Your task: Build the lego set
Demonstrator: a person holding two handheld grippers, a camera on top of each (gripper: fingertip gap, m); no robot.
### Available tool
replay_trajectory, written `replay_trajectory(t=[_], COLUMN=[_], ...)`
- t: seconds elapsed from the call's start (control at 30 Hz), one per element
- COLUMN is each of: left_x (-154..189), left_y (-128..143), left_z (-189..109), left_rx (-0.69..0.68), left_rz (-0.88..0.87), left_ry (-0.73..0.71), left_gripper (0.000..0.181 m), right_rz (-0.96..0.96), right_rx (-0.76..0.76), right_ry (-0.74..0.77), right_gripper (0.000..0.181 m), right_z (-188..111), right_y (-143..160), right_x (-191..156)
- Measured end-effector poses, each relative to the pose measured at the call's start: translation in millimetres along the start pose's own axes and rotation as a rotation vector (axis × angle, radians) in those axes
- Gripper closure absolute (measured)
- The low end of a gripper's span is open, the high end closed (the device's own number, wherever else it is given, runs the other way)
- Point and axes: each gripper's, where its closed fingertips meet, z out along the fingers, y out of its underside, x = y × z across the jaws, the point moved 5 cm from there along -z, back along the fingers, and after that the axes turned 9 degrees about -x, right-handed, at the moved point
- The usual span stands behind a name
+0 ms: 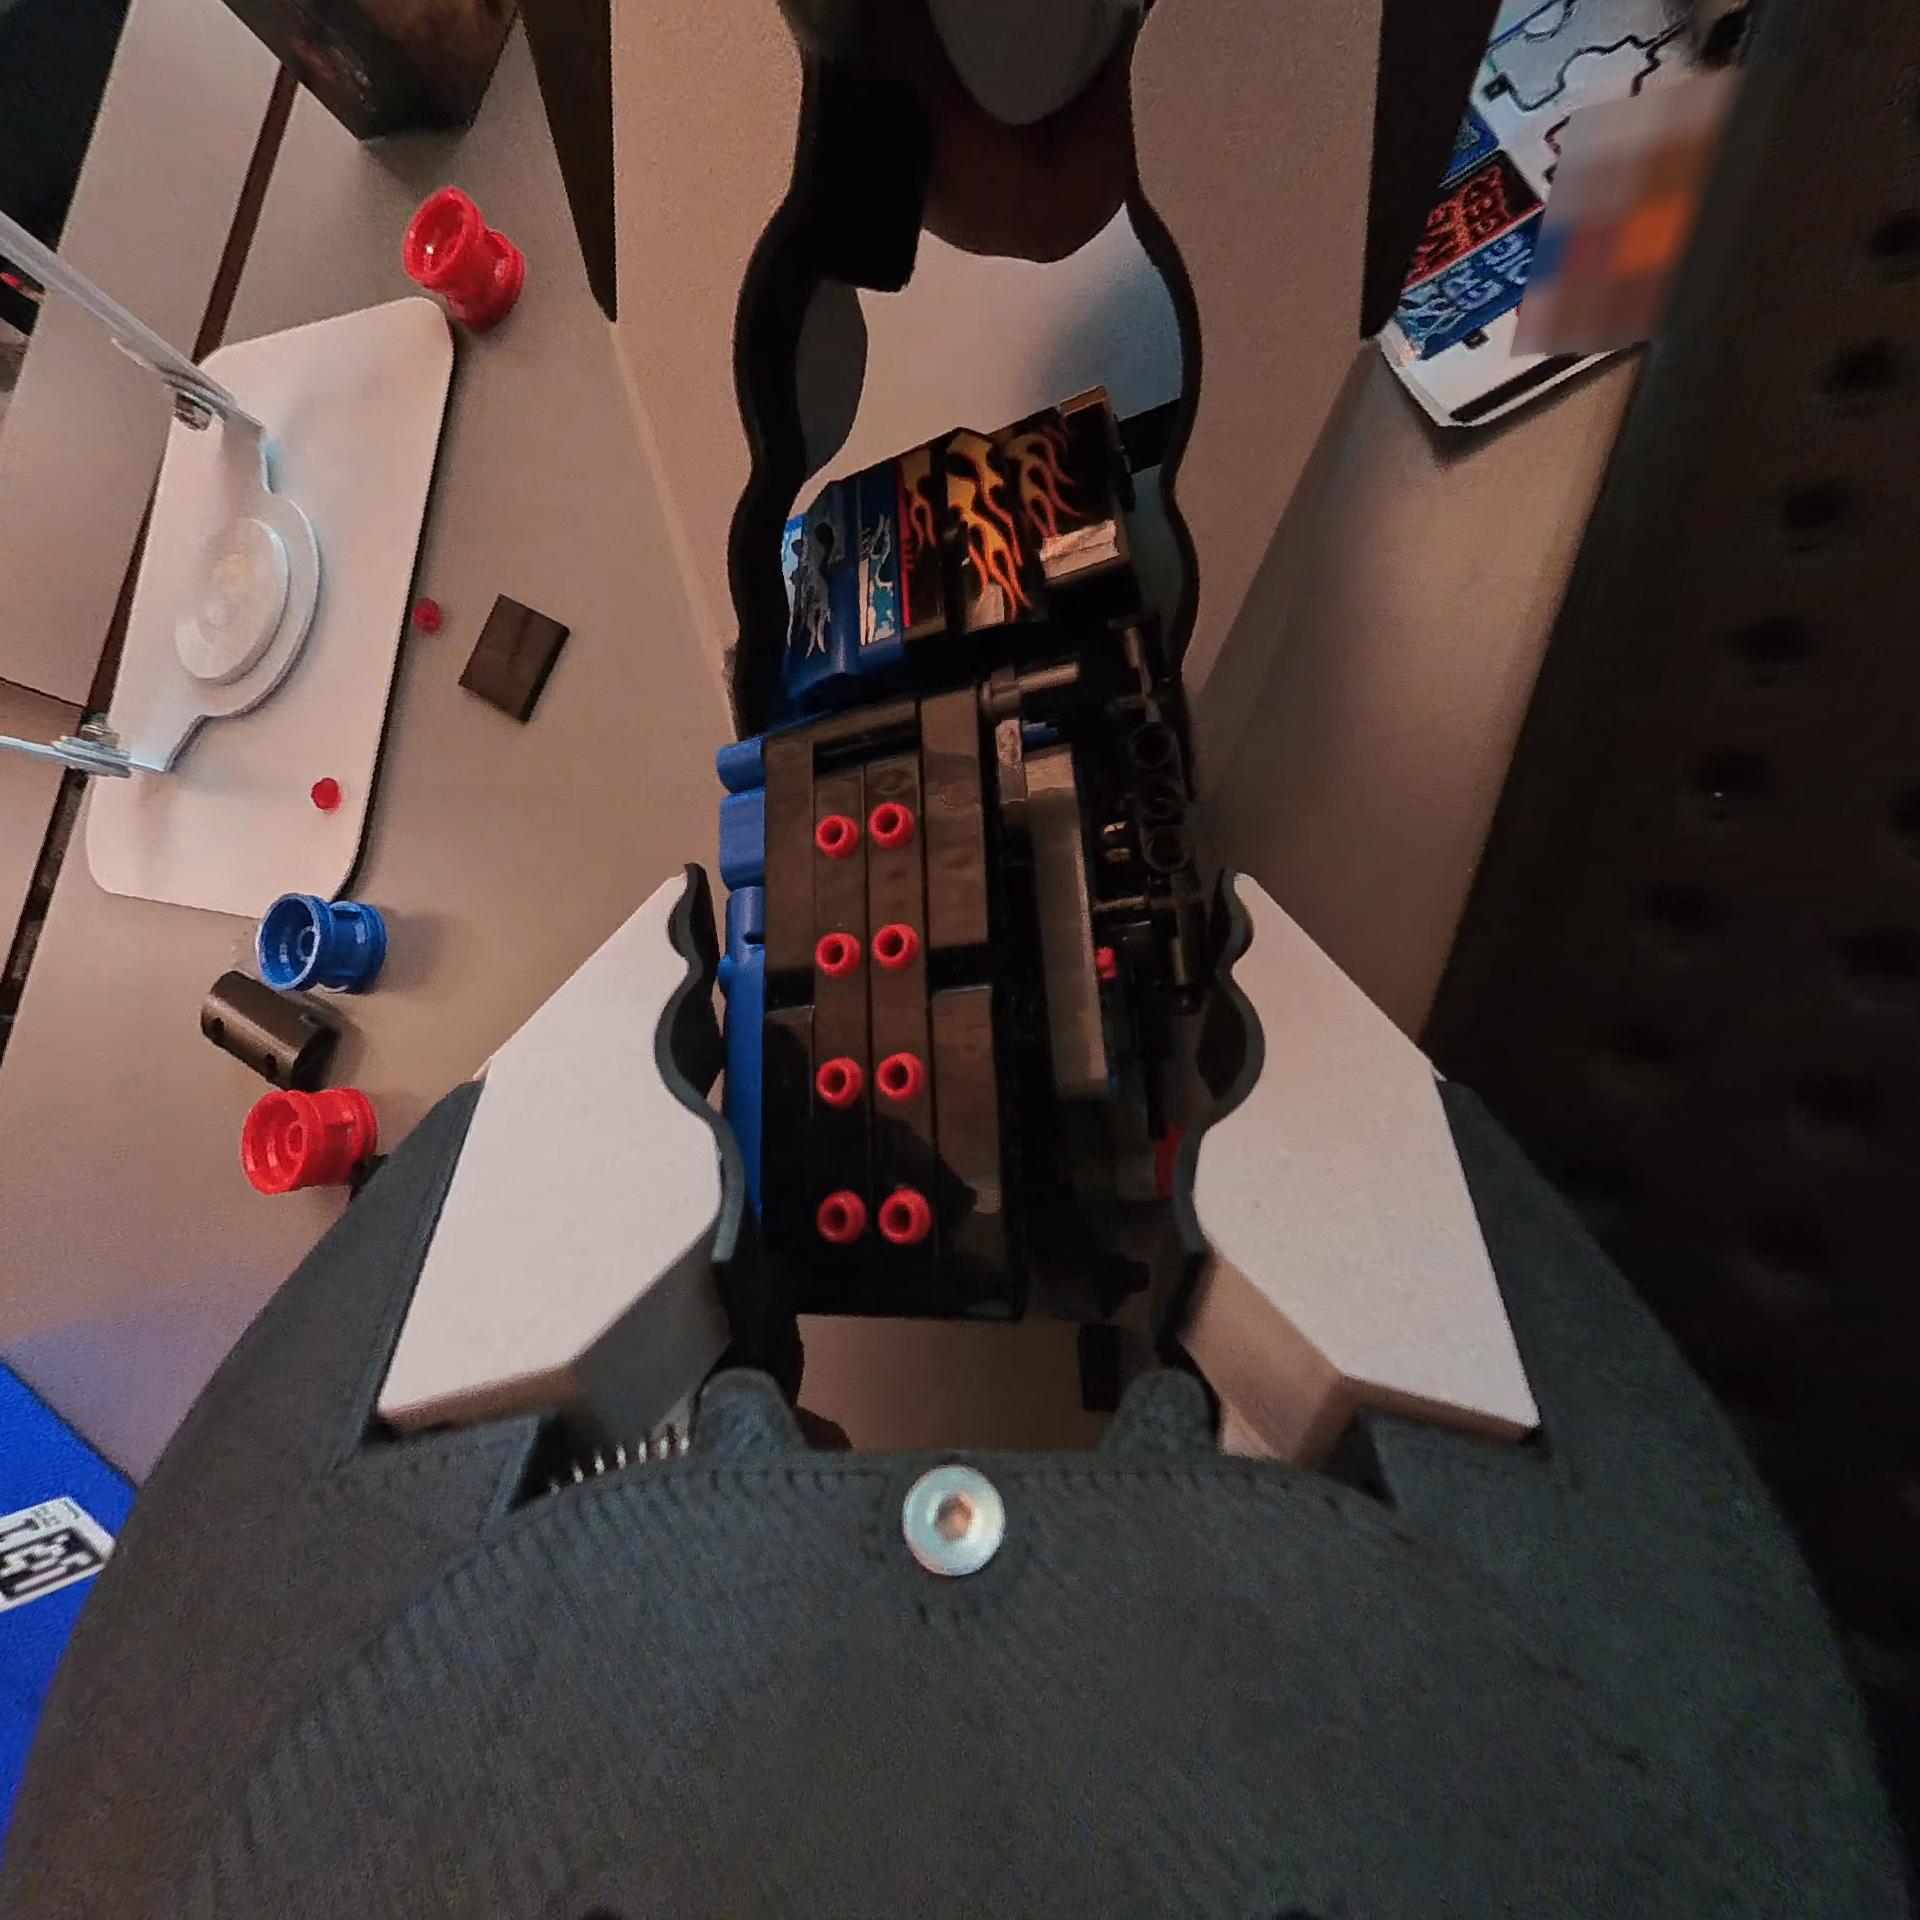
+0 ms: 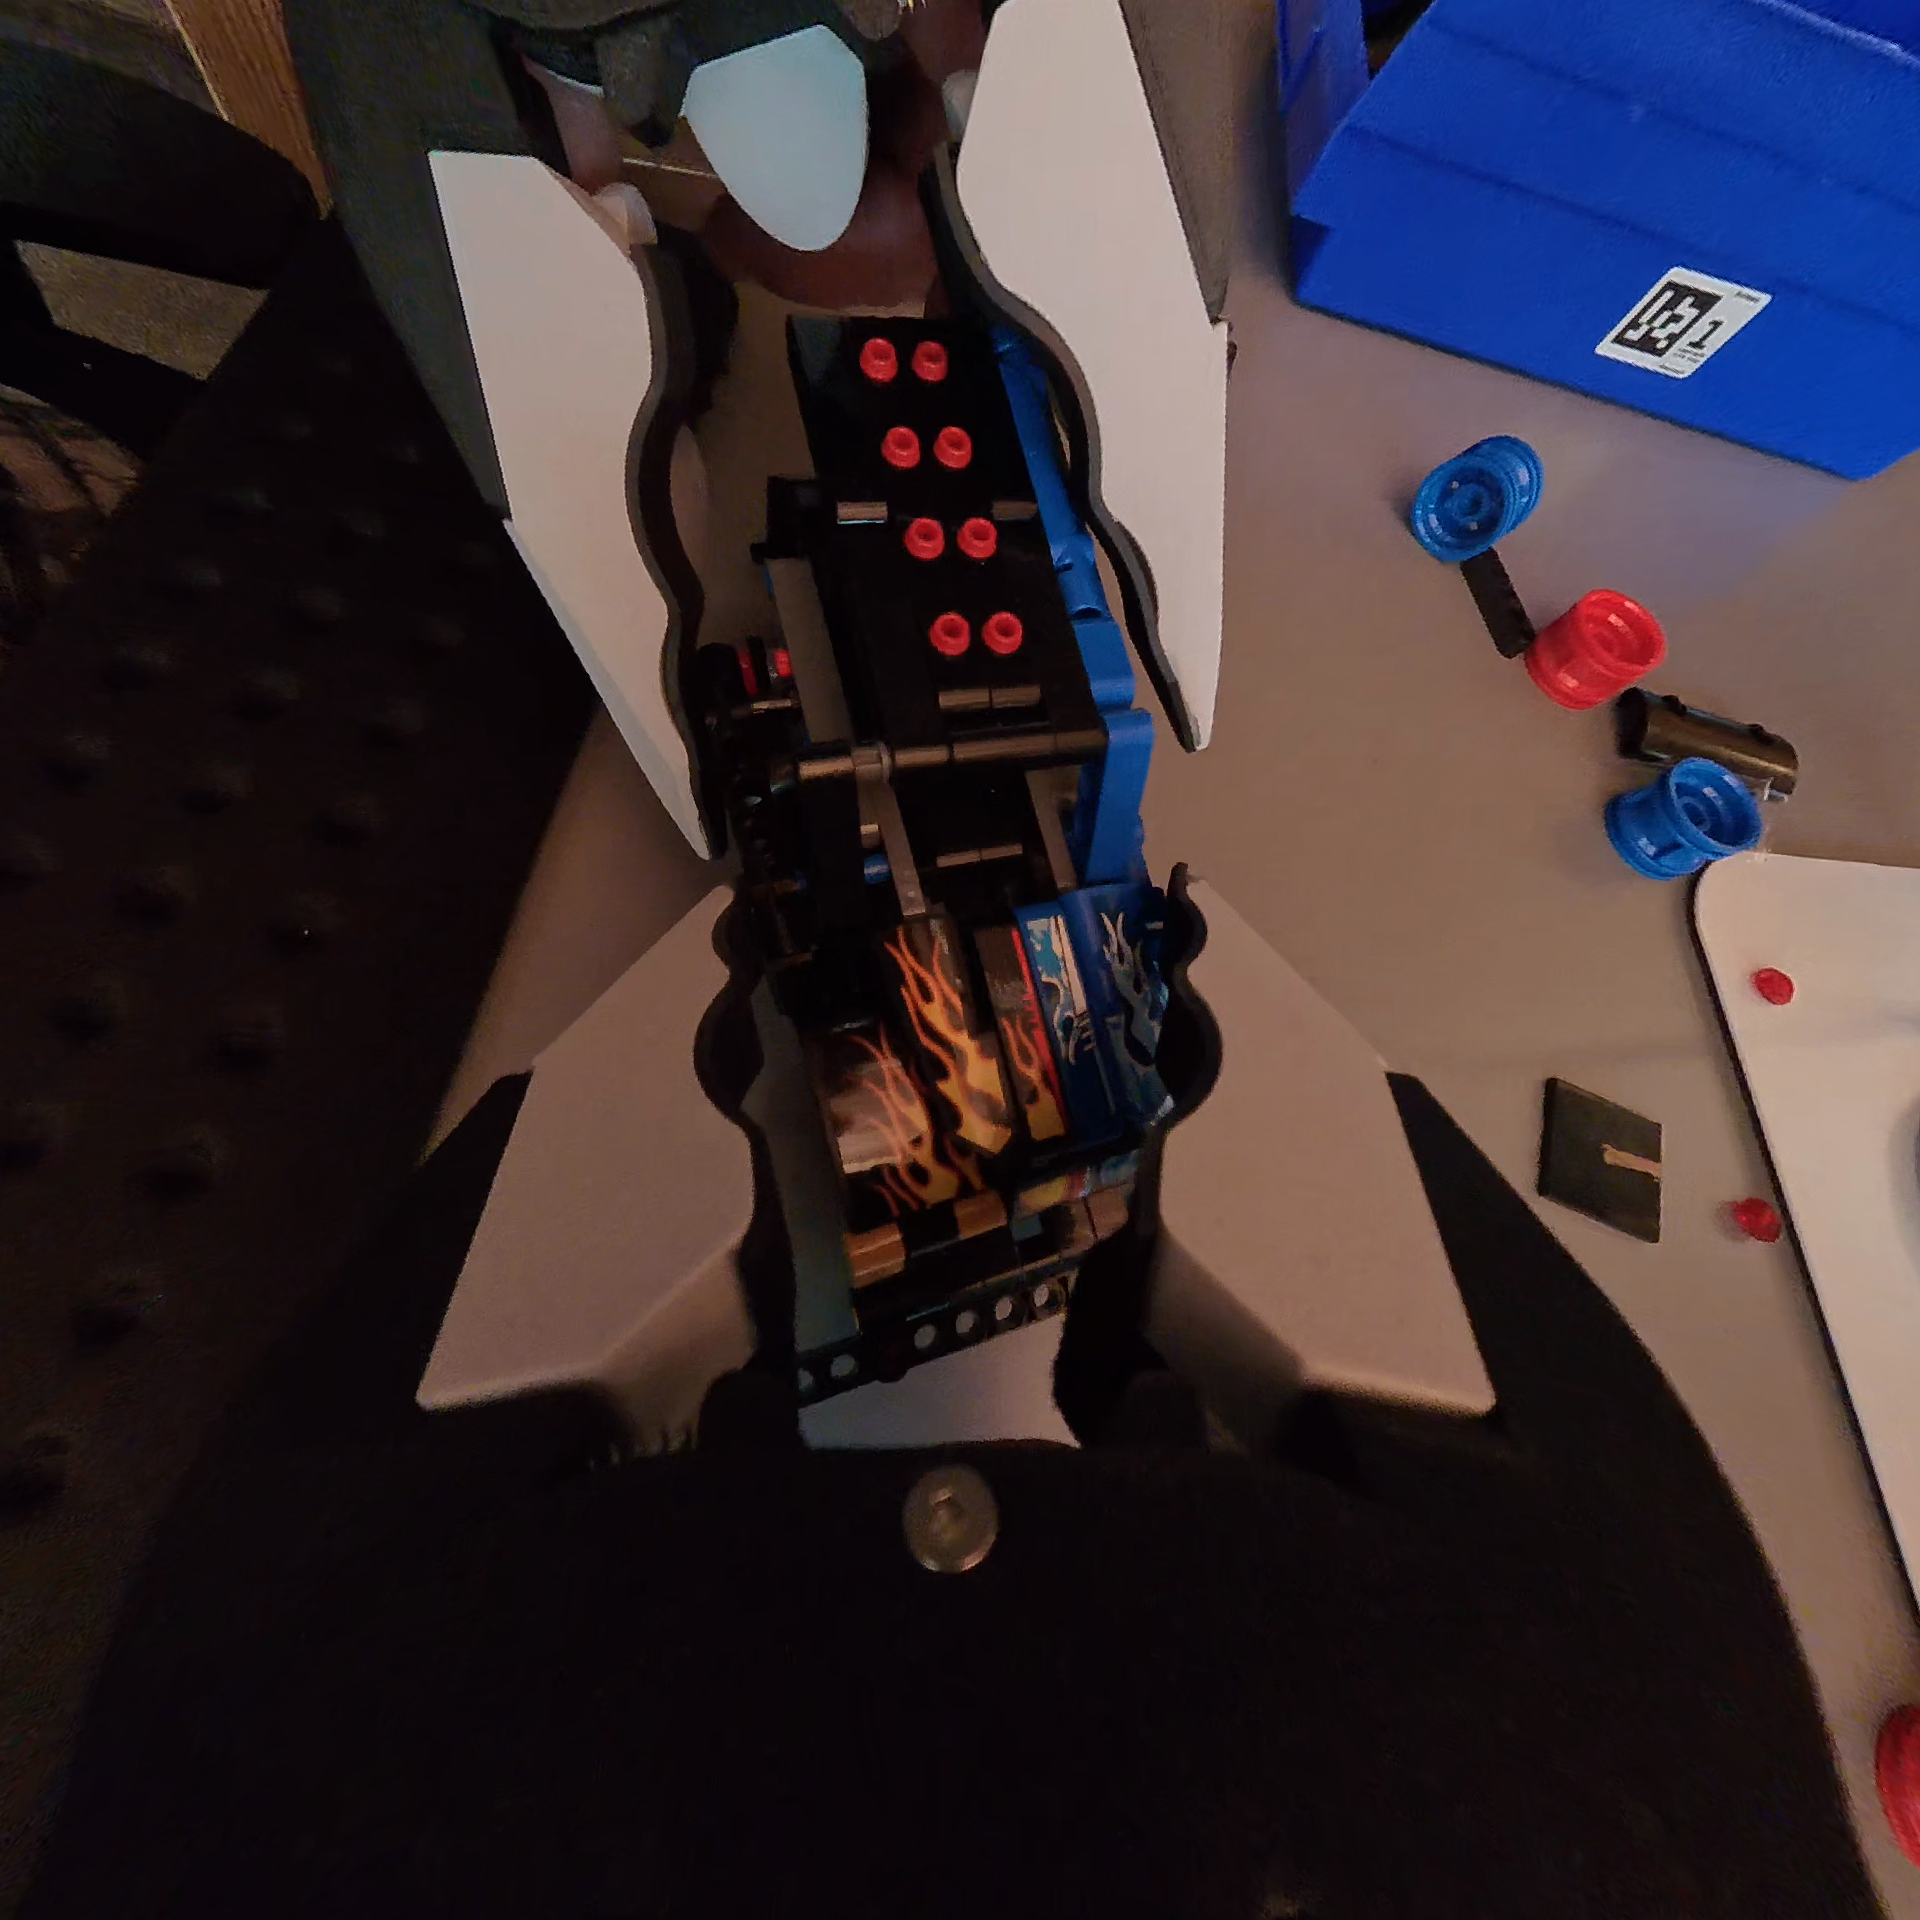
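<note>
A black and blue Lego car body (image 1: 956, 1039) with two rows of red studs and flame-printed panels (image 1: 977, 540) is held in the air between both grippers. My left gripper (image 1: 966, 904) is shut on its studded end. My right gripper (image 2: 956, 904) is shut on the flame-panel end (image 2: 956, 1060). Each gripper shows at the far end of the other's view: the right one (image 1: 966, 499) and the left one (image 2: 951, 790). The car body (image 2: 935, 675) hangs above the grey table.
Loose parts lie on the table: blue wheel hubs (image 2: 1475, 497) (image 2: 1683, 816), red hubs (image 2: 1595, 646) (image 1: 462, 255), a black connector (image 2: 1704, 743), a black tile (image 2: 1600, 1158), small red studs (image 2: 1771, 985). A white pad (image 2: 1849, 1039), a blue bin (image 2: 1610, 208), a booklet (image 1: 1475, 260) and a dark dimpled mat (image 2: 208, 831) surround them. The grippers are tip to tip, or close to it.
</note>
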Motion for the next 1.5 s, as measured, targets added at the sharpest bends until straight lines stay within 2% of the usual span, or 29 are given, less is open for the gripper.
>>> replay_trajectory(t=[0.53,0.93,1.1,1.3,1.4,1.5], left_x=[-5,-4,-9,-9,-6,-5], left_y=[0,-2,-2,-4,-7,-9], left_z=[1,3,2,-4,-8,-7], left_rx=[-0.008,-0.037,-0.059,-0.060,-0.048,-0.053], left_rz=[0.001,0.022,-0.005,0.022,0.033,0.029], left_ry=[0.074,0.065,0.089,0.035,0.028,0.021], left_gripper=[0.092,0.093,0.089,0.086,0.096,0.096], right_rz=[0.011,-0.032,0.050,0.017,0.000,0.007], right_rx=[-0.010,-0.043,-0.012,-0.031,-0.039,-0.040], right_ry=[-0.029,-0.024,-0.057,-0.054,-0.035,-0.043], right_gripper=[0.107,0.108,0.106,0.106,0.107,0.108], right_z=[-1,0,1,-2,-2,-2], right_y=[0,3,1,2,2,4], right_x=[3,4,11,11,11,11])
